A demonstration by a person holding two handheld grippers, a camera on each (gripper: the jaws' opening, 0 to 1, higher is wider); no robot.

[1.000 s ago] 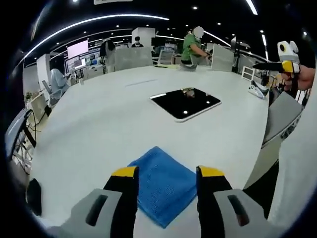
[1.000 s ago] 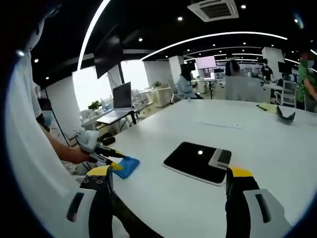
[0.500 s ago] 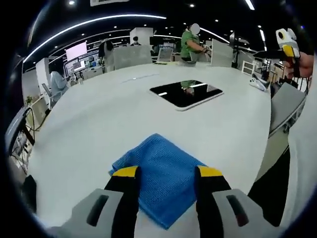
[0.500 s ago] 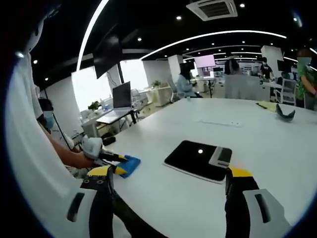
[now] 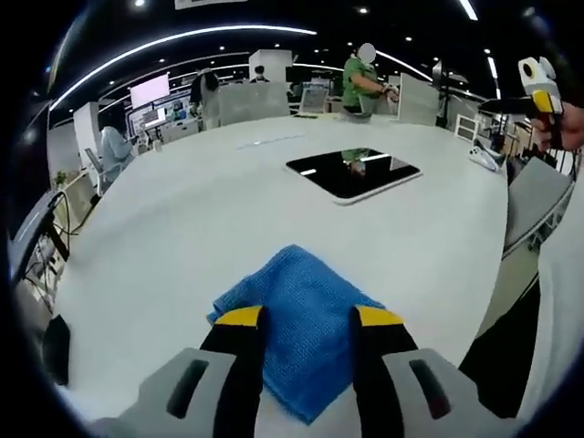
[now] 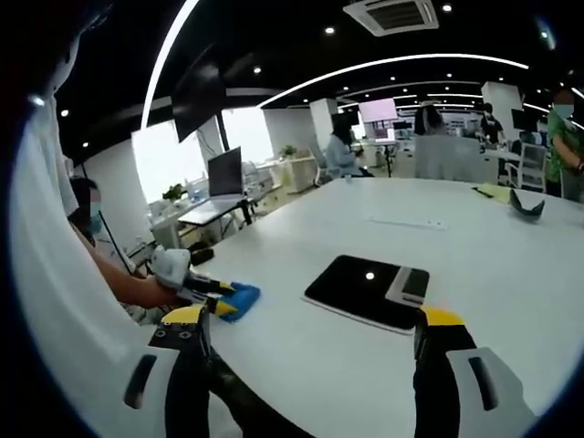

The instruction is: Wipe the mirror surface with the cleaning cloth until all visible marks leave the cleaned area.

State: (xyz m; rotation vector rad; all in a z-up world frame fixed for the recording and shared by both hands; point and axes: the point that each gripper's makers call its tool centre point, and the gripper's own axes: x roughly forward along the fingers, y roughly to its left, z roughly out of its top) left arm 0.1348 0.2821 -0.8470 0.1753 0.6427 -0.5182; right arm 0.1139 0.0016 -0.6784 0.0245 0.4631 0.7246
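A folded blue cleaning cloth (image 5: 301, 306) lies on the white table (image 5: 173, 210) near its front edge. My left gripper (image 5: 310, 319) stands open over it, its yellow-tipped jaws on either side of the cloth's near part. Farther back lies the dark mirror (image 5: 354, 173), flat and reflecting ceiling lights. In the right gripper view the mirror (image 6: 360, 287) sits ahead of my open right gripper (image 6: 312, 318), which holds nothing. The left gripper (image 6: 201, 287) shows there in a person's hand at the cloth (image 6: 241, 299). The right gripper (image 5: 538, 91) is raised off to the right.
The table edge curves close on the right, beside the person's white sleeve (image 5: 557, 301). A dark curved object (image 6: 527, 208) lies on the far table. Desks, monitors and several people fill the background. Bare tabletop stretches between cloth and mirror.
My left gripper has come down onto the cloth, and its jaws stand slightly closer together. The right gripper has hardly moved.
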